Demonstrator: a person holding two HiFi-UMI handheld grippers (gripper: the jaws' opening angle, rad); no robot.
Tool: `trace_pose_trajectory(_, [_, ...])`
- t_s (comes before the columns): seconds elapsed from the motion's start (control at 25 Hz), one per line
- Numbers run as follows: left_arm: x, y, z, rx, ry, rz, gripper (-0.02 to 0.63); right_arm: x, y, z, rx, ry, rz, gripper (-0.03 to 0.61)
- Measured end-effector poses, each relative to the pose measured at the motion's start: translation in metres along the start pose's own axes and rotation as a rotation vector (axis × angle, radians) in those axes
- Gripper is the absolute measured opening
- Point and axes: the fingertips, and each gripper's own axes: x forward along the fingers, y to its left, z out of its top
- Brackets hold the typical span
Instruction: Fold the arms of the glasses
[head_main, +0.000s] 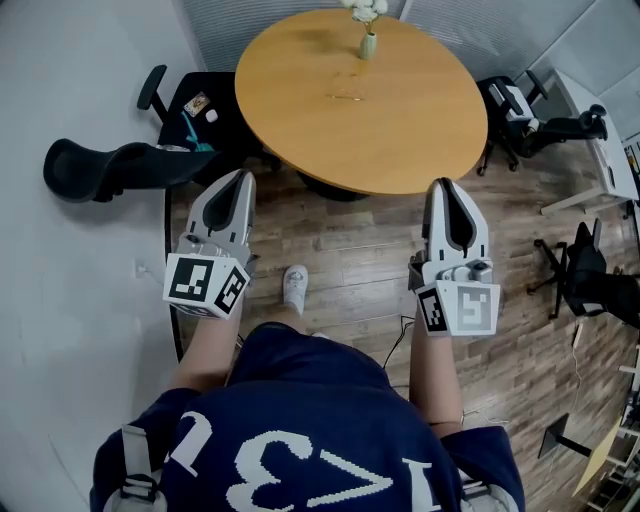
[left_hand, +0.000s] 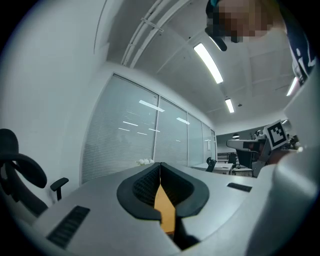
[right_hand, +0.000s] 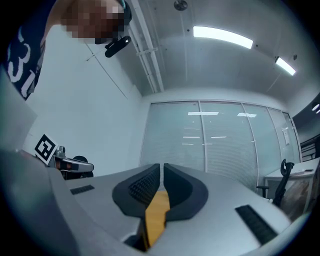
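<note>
The glasses (head_main: 347, 97) are a thin, faint shape lying on the round wooden table (head_main: 420, 130), a little behind its middle. Both grippers are held level in front of the table's near edge, well short of the glasses. My left gripper (head_main: 242, 175) is shut with nothing in it; in the left gripper view its dark pads (left_hand: 145, 186) meet at the tip. My right gripper (head_main: 447, 184) is also shut and empty, with only a hairline slit between its pads (right_hand: 180, 189). Neither gripper view shows the glasses, only a sliver of tabletop.
A small vase with white flowers (head_main: 367, 38) stands at the table's far edge. Black office chairs (head_main: 120, 165) sit to the left, and others (head_main: 520, 115) to the right. The person's shoe (head_main: 295, 288) rests on the wooden floor between the grippers.
</note>
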Motion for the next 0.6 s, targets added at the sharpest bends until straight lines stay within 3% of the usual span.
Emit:
trace_pose_trajectory(0.32, [0.107, 0.059, 0.004, -0.004, -0.025, -0.074, 0.015, 0.102, -0.027, -0.013, -0.010, -0.027, -0.058, 0.041])
trace_pose_trajectory(0.6, [0.165, 0.087, 0.003, -0.017, -0.014, -0.106, 0.015, 0.153, -0.038, -0.024, -0.021, -0.007, -0.077, 0.041])
